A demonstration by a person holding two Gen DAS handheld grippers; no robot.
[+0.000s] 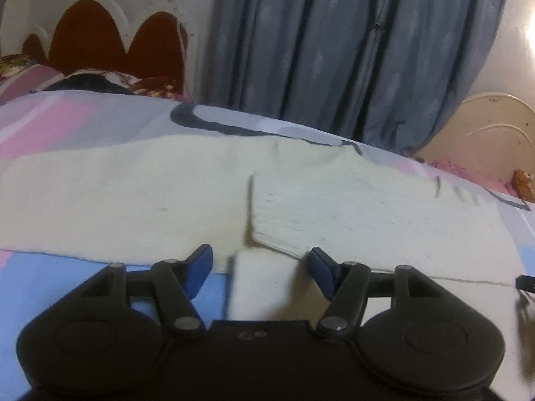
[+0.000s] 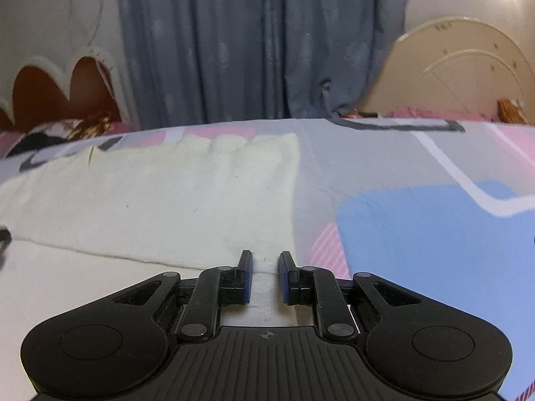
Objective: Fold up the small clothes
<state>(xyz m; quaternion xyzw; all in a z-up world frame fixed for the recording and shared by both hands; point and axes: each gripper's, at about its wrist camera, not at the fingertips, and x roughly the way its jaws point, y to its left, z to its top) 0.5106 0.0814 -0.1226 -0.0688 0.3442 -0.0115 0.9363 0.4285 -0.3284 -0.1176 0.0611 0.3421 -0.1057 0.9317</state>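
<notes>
A cream knitted garment [image 1: 140, 193] lies flat on a patterned bedsheet [image 1: 46, 123]. One sleeve [image 1: 301, 214] is folded over its body, with the ribbed cuff near my left gripper. My left gripper [image 1: 260, 264] is open wide, with a strip of cream fabric between the jaws, not pinched. In the right wrist view the garment [image 2: 174, 200] spreads to the left and its hem runs ahead. My right gripper [image 2: 264, 267] is narrowly open, its jaws on either side of the garment's near edge with a gap visible.
Blue-grey curtains [image 1: 334, 50] hang behind the bed. A red and white headboard [image 1: 100, 33] and pillows [image 1: 100, 82] are at the far left. A cream footboard [image 2: 461, 67] stands at the right. Bare sheet [image 2: 434, 234] lies right of the garment.
</notes>
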